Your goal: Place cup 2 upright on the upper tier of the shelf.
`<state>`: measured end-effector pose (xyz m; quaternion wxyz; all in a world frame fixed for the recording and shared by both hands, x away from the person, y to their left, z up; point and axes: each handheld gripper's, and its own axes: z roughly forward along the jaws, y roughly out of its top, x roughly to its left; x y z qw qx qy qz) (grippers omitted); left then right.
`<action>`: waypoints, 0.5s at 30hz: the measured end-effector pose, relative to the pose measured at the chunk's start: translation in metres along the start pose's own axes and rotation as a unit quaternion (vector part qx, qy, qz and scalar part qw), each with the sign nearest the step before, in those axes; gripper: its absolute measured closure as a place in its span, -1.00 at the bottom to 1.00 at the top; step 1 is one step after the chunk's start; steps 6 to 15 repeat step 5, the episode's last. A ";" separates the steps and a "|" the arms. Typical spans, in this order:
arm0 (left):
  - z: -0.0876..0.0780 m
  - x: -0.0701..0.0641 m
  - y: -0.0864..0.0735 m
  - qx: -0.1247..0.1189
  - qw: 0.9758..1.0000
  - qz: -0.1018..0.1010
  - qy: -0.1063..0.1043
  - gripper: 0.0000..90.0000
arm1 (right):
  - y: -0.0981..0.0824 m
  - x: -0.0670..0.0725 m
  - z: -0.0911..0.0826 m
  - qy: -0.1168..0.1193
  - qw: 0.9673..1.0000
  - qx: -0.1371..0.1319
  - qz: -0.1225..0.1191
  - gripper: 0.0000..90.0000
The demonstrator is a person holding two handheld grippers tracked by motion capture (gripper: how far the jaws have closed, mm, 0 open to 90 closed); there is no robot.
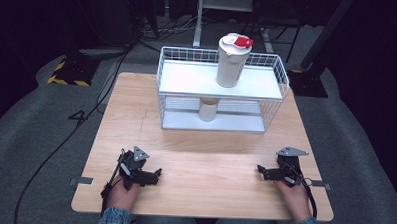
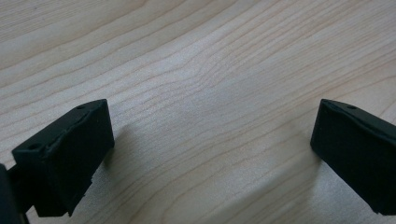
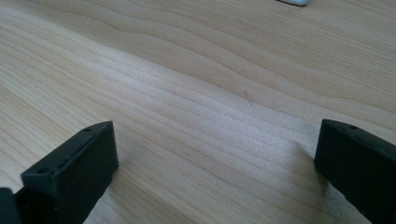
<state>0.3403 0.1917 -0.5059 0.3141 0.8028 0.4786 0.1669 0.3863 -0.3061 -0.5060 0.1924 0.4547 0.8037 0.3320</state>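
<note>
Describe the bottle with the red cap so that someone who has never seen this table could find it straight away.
At the far side of the wooden table stands a white two-level wire rack. The bottle stands upright on its top shelf, near the middle. It is tall and off-white with a red flip cap, whereas the other off-white container sits on the lower shelf beneath it and shows no red.

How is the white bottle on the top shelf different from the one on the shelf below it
The top bottle stands on the wire rack's upper shelf with a red-capped lid; the lower bottle sits underneath, its top hidden by that shelf. The top bottle looks larger and wider; the lower bottle looks smaller. Both are white and upright.
</note>
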 end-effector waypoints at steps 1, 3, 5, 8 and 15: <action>0.000 0.000 0.000 0.000 1.000 0.000 0.000 -1.00 | 0.000 0.000 0.000 0.000 1.000 0.000 0.000 -1.00; 0.000 0.000 0.000 0.000 1.000 0.000 0.000 -1.00 | 0.000 0.001 0.000 -0.003 1.000 0.000 0.004 -1.00; 0.000 0.000 0.000 0.000 1.000 0.000 0.000 -1.00 | 0.000 0.001 0.000 -0.005 1.000 0.000 0.006 -1.00; 0.000 0.000 0.000 0.000 1.000 0.000 0.000 -1.00 | 0.000 0.001 0.000 -0.005 1.000 0.000 0.006 -1.00; 0.000 0.000 0.000 0.000 1.000 0.000 0.000 -1.00 | 0.000 0.001 0.000 -0.005 1.000 0.000 0.006 -1.00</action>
